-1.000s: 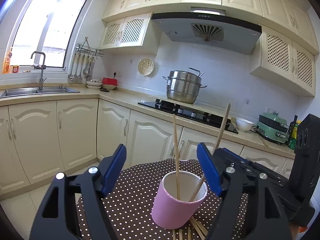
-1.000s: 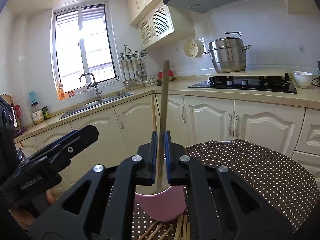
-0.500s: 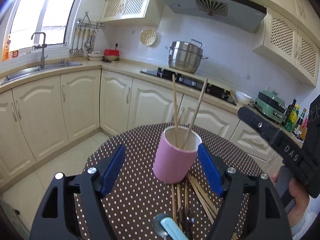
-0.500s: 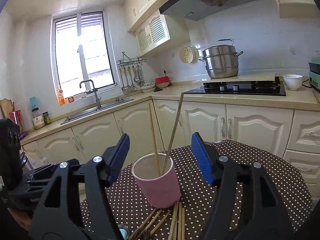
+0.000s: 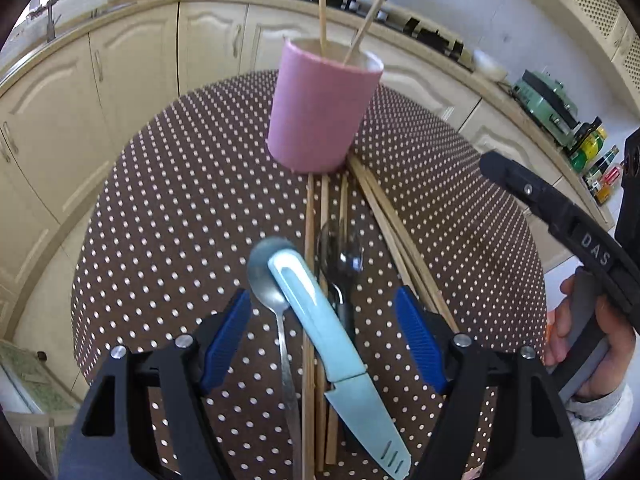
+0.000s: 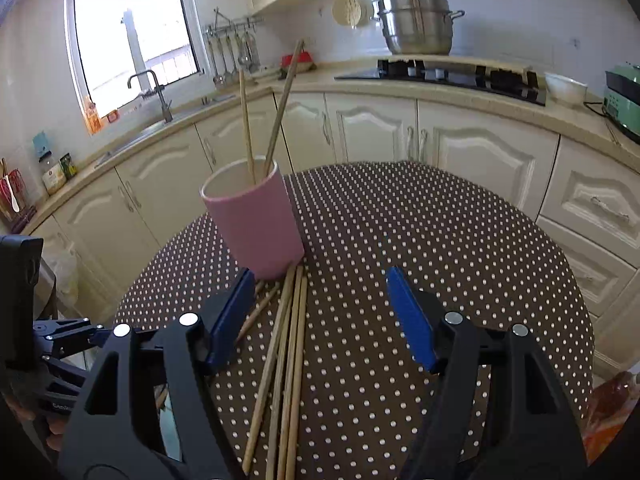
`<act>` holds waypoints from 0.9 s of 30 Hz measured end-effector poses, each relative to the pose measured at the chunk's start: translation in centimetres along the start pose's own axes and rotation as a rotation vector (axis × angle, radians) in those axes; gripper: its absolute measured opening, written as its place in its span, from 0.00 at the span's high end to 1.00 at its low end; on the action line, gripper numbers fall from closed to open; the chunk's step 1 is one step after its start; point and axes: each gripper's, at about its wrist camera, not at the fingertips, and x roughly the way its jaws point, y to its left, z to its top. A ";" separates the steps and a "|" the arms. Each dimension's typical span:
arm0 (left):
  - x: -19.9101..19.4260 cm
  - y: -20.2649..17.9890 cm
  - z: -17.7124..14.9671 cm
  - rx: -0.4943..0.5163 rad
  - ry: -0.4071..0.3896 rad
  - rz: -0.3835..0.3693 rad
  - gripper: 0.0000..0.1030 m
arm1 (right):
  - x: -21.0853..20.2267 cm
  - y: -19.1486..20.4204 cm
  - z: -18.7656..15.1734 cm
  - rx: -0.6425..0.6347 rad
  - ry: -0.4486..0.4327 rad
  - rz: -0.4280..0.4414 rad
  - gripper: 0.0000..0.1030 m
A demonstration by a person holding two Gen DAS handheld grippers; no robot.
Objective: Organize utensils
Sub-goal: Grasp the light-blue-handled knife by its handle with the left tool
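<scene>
Both grippers have tipped downward since a second ago, so the views now look onto the table rather than across the kitchen, and the chopstick the right gripper point(image 6: 320, 312) pinched back then now stands in the pink cup point(image 6: 256, 224). Its jaws have just been opening and now stand wide with nothing pressed between the blue pads; loose chopsticks point(image 6: 286, 360) lie on the cloth below the gap. The left gripper point(image 5: 322, 336) is likewise spread wide and grips nothing, hanging over the pile of cutlery.

The cup is a matte pink cylinder, pale inside, upright on the brown polka-dot tablecloth point(image 5: 180, 208) toward the far side of the round table. Two wooden chopsticks point(image 5: 348, 12) lean in it, splayed apart at the tops. From the cup's base, a fan of bare wooden chopsticks runs toward the cameras, some touching it. Over them lie a metal spoon point(image 5: 268, 272), bowl toward the cup, a light-blue-handled knife point(image 5: 320, 320) with a matching blue blade, resting diagonally across the spoon's bowl, and a darker metal utensil point(image 5: 344, 256) that I cannot identify for certain. A hand point(image 5: 588, 340) holds the right gripper's handle at the table's right edge.
</scene>
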 end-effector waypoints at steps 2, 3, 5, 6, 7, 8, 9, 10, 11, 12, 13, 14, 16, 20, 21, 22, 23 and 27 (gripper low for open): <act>0.8 -0.1 0.1 -0.009 0.036 0.002 0.38 | 0.4 -0.1 -0.6 -0.001 0.050 0.012 0.33; 1.2 0.0 0.1 -0.017 0.051 0.003 0.40 | 0.5 -0.1 -0.9 0.001 0.066 0.014 0.33; 2.0 0.1 0.0 -0.032 0.076 0.009 0.45 | 0.7 -0.2 -1.3 -0.001 0.087 0.018 0.33; 2.3 0.0 0.0 -0.036 0.083 0.013 0.45 | 0.7 -0.2 -1.5 -0.003 0.098 0.016 0.33; 2.7 -0.1 0.0 -0.038 0.088 0.020 0.45 | 0.8 -0.2 -1.7 -0.003 0.107 0.016 0.33; 2.9 -0.1 0.0 -0.038 0.093 0.027 0.46 | 0.8 -0.2 -1.8 -0.003 0.117 0.017 0.33; 3.2 -0.2 -0.1 -0.037 0.097 0.030 0.47 | 0.9 -0.3 -1.9 -0.002 0.130 0.018 0.33; 3.5 -0.2 -0.1 -0.039 0.106 0.031 0.50 | 1.1 -0.3 -1.9 -0.001 0.146 0.021 0.33; 3.8 -0.4 0.0 -0.041 0.108 0.040 0.51 | 1.4 -0.4 -1.8 0.001 0.161 0.027 0.33; 3.9 -0.5 0.2 -0.042 0.105 0.047 0.54 | 1.6 -0.5 -1.8 0.001 0.176 0.031 0.33; 4.0 -0.5 0.3 -0.046 0.103 0.049 0.61 | 1.8 -0.5 -1.9 0.000 0.193 0.034 0.33; 4.1 -0.5 0.4 -0.057 0.102 0.043 0.64 | 2.0 -0.5 -1.9 -0.002 0.204 0.032 0.33; 4.3 -0.5 0.8 -0.078 0.102 0.015 0.71 | 2.7 -0.5 -1.9 -0.017 0.244 0.023 0.33; 4.3 -0.1 0.9 -0.102 0.087 -0.013 0.74 | 4.3 -0.5 -2.1 -0.038 0.324 0.020 0.33; 4.0 0.4 0.7 -0.105 0.085 -0.018 0.75 | 4.6 -0.4 -2.0 -0.041 0.336 0.022 0.33; 3.9 0.6 0.7 -0.112 0.082 -0.024 0.76 | 4.9 -0.3 -2.0 -0.046 0.353 0.019 0.34; 3.7 0.6 0.6 -0.115 0.078 -0.031 0.77 | 5.1 -0.3 -1.9 -0.053 0.365 0.016 0.34; 2.9 1.9 0.3 -0.127 0.080 -0.067 0.77 | 6.1 0.0 -1.4 -0.068 0.400 0.006 0.40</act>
